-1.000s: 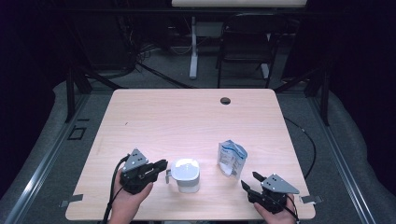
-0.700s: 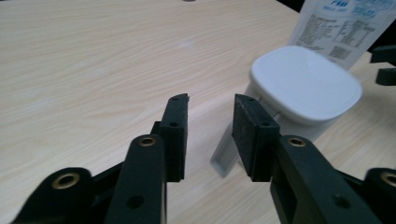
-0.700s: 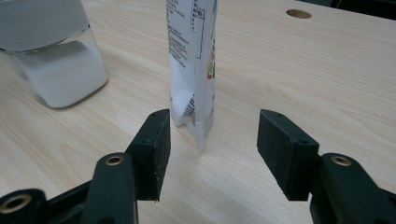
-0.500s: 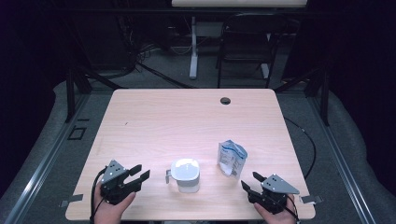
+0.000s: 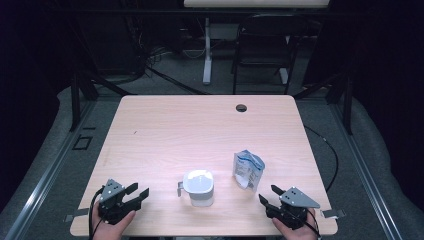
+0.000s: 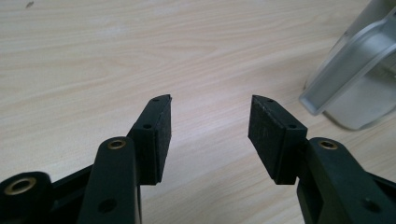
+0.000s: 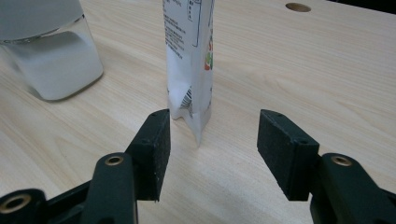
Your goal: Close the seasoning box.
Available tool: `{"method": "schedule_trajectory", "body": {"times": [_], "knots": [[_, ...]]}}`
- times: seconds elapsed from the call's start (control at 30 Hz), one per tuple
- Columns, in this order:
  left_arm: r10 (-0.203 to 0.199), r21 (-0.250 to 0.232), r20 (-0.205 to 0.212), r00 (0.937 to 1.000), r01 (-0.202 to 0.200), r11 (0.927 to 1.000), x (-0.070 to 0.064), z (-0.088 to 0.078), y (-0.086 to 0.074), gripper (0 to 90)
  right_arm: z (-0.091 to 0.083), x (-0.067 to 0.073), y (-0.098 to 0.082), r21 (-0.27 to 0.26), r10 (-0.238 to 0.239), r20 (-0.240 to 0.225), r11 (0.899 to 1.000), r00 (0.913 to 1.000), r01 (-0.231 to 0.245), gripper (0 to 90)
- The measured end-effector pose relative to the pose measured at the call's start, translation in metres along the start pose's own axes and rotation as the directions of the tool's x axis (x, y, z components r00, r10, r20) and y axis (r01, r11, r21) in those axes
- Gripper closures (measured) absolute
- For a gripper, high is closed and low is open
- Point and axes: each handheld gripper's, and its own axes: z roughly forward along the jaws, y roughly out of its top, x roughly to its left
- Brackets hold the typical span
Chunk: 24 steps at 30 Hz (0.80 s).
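A clear cup with a white lid (image 5: 198, 187) stands near the table's front, its handle (image 6: 355, 60) pointing left. A white and blue pouch (image 5: 247, 170) stands upright to its right. My left gripper (image 5: 140, 190) rests low at the front left, apart from the handle. Its jaws have just been opening and nothing is between them (image 6: 210, 100). My right gripper (image 5: 269, 194) sits at the front right, open (image 7: 212, 114). It points at the pouch (image 7: 189, 56), which stands just beyond its fingertips, with the cup (image 7: 46, 51) farther left.
The wooden table (image 5: 200, 130) has a round cable hole (image 5: 241, 107) near its far edge. Both hands are close to the table's near edge. A chair (image 5: 262, 55) and a desk leg (image 5: 206, 50) stand on the dark floor beyond.
My left gripper let go of the cup's handle, opened its jaws and drew back left and down toward the front corner. The cup, the pouch and the right gripper kept still.
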Motion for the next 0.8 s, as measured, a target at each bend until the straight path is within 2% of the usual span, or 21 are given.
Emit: {"method": "schedule_trajectory", "body": {"times": [0.1,0.3,0.43,0.77,0.8], "knots": [[0.001,0.022,0.006,1.0000,-0.001,0.9998,0.000,0.003,-0.005,49.2,0.002,0.002,-0.001,0.010,0.005,-0.011,1.000,0.9999,-0.005,44.5],[0.008,0.020,0.009,0.9999,-0.008,0.9998,-0.001,0.007,-0.011,48.7,0.005,0.007,-0.002,0.026,-0.007,-0.022,1.000,0.9997,0.007,44.5],[-0.008,0.022,0.010,0.9999,0.008,0.9997,0.002,0.008,-0.014,48.0,0.006,0.008,-0.004,0.035,-0.014,-0.018,0.999,0.9997,0.015,44.5],[-0.021,0.030,-0.040,0.9990,0.022,0.9993,0.005,0.008,-0.015,43.5,0.007,0.006,-0.004,0.043,-0.004,-0.009,0.999,1.0000,0.004,43.9],[-0.024,0.030,-0.046,0.9987,0.026,0.9992,0.005,0.007,-0.015,43.3,0.007,0.005,-0.005,0.049,-0.014,-0.010,0.999,0.9998,0.014,43.5]]}}
